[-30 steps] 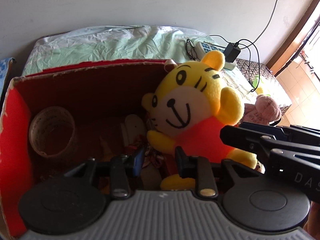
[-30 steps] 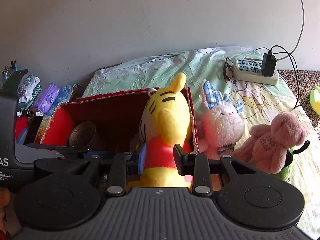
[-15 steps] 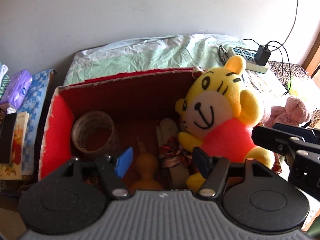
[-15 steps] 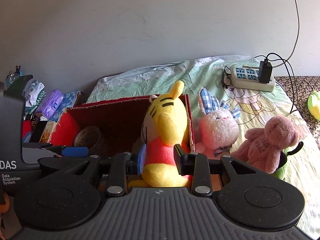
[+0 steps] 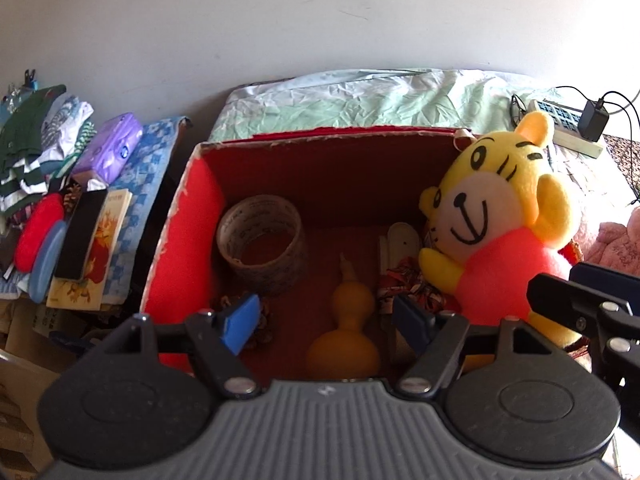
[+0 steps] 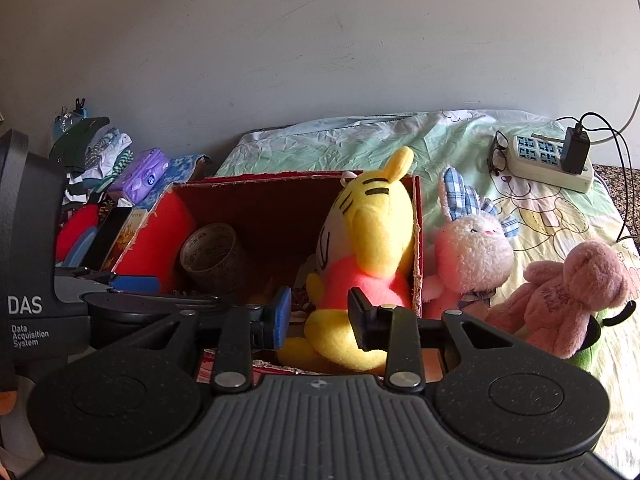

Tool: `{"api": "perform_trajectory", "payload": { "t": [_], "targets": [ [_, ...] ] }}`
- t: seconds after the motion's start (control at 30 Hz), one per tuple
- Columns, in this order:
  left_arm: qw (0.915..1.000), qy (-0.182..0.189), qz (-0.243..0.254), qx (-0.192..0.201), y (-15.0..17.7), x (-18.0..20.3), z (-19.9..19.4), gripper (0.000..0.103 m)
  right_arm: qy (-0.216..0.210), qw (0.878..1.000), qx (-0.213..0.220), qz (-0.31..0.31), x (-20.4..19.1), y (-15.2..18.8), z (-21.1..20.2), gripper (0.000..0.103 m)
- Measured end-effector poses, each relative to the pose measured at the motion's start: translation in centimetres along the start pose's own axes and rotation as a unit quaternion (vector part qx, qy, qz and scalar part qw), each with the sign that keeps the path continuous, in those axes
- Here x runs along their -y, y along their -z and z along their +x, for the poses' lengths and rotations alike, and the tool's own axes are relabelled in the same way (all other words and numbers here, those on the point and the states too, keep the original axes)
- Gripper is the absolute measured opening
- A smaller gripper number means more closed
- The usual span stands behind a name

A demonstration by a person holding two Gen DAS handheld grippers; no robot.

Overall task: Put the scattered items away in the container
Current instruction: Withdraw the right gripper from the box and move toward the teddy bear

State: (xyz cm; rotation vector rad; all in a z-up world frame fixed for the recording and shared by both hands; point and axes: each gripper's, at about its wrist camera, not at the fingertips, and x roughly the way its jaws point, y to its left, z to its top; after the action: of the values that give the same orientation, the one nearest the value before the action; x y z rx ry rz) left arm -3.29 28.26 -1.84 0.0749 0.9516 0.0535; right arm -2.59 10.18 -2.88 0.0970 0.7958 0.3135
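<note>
Tiger plush (image 6: pixel 368 256) sat in red box (image 5: pixel 192 216) | right claw (image 6: pixel 318 318) gripped its base to steady it | left claw (image 5: pixel 328 322) had just opened wide, empty

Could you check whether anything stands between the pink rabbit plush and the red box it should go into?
Only the box's right wall, beside the rabbit, and the tiger plush filling that end just inside, held by the right hand-held gripper.

place: home bedroom | cues: bed sheet (image 6: pixel 360 140); plush toys; folded clothes (image 5: pixel 36 128)
</note>
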Motion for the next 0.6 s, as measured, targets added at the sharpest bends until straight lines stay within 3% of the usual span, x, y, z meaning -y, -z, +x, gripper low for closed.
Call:
{"api": "perform_trajectory", "payload": {
  "t": [0.27, 0.6],
  "targets": [
    [0.9990, -0.041, -0.018, 0.011, 0.8, 1.2, -1.7, 0.096, -0.025, 1.000, -0.008, -0.014, 1.1, 0.3, -0.6, 0.035],
    [0.9959, -0.083, -0.037, 0.006, 2.1, 2.8, -4.2, 0.101, -0.061, 0.997, -0.020, -0.046, 2.6, 1.1, -1.7, 0.036]
  ]
}}
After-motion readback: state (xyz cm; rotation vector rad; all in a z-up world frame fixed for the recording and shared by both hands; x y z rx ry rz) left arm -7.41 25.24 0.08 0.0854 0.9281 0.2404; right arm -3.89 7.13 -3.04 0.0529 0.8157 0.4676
